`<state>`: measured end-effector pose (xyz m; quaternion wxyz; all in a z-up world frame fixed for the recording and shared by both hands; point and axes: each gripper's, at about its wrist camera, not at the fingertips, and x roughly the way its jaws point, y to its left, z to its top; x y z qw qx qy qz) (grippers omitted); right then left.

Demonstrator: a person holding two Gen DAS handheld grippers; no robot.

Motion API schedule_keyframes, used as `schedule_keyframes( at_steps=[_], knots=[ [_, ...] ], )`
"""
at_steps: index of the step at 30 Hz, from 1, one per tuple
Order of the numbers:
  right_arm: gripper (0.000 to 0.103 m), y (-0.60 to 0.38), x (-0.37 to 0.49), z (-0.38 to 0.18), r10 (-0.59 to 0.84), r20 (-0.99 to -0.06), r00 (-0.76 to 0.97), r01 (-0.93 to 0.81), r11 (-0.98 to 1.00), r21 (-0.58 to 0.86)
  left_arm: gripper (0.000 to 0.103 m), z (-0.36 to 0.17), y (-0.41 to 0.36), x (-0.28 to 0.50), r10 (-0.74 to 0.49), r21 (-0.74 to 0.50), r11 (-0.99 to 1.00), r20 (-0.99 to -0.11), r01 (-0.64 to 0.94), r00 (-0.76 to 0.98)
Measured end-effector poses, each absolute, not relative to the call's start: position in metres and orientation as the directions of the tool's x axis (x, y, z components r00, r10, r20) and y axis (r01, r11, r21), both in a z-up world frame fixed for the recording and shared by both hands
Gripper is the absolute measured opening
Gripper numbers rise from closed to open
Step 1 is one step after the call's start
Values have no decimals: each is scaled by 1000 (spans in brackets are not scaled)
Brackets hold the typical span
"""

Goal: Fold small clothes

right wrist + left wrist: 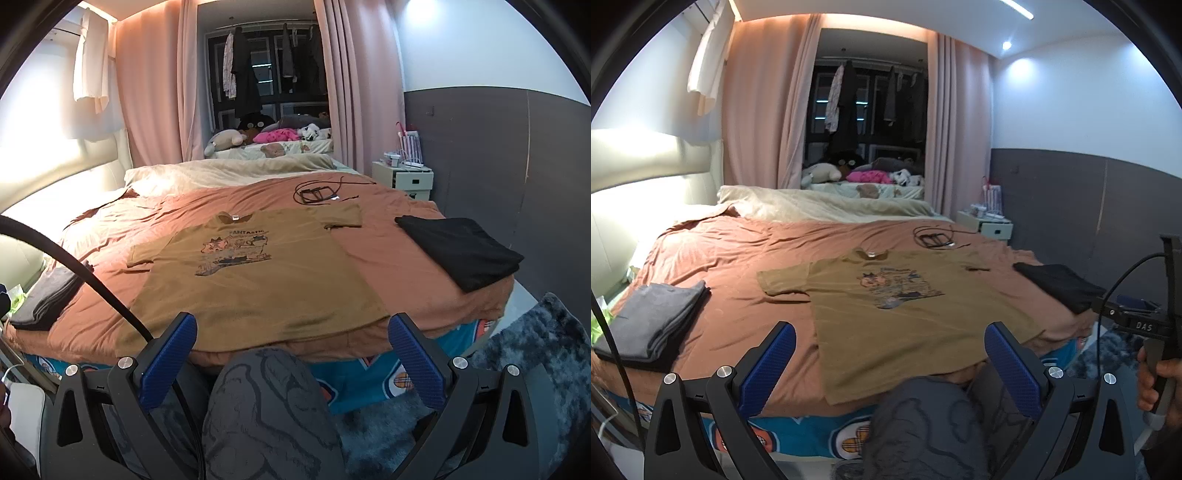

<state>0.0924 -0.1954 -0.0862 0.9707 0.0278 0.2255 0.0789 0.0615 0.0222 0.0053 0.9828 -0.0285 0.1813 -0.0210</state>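
Observation:
A tan T-shirt with a dark cartoon print lies spread flat, front up, on the rust-brown bedspread, its hem at the near bed edge. My left gripper hangs open just short of that hem, blue pads wide apart, nothing between them. My right gripper is open too, held off the bed edge below the hem. In the left wrist view the right gripper's handle shows at far right in a hand.
A folded grey stack sits at the bed's left corner, a folded black garment at the right. A black cable coil lies beyond the collar. A person's patterned grey knee is below the grippers. A white nightstand stands right.

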Motion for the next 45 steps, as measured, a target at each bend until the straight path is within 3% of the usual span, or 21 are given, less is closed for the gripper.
schedule_keyframes(
  at_steps=[16,37,45],
  knots=[
    [103,-164,165,-71,127,-450,884,-123,992,38,103,-4,45,157,-38,-62,998,-447,11,894],
    [103,-167,294,-62,329,-517,790,-265,944,196,103,-14,150,268,32,-161,977,-539,-140,842],
    [103,-145,348,-65,391,-517,762,-314,920,233,82,-26,202,310,93,-185,953,-573,-238,814]
  ],
)
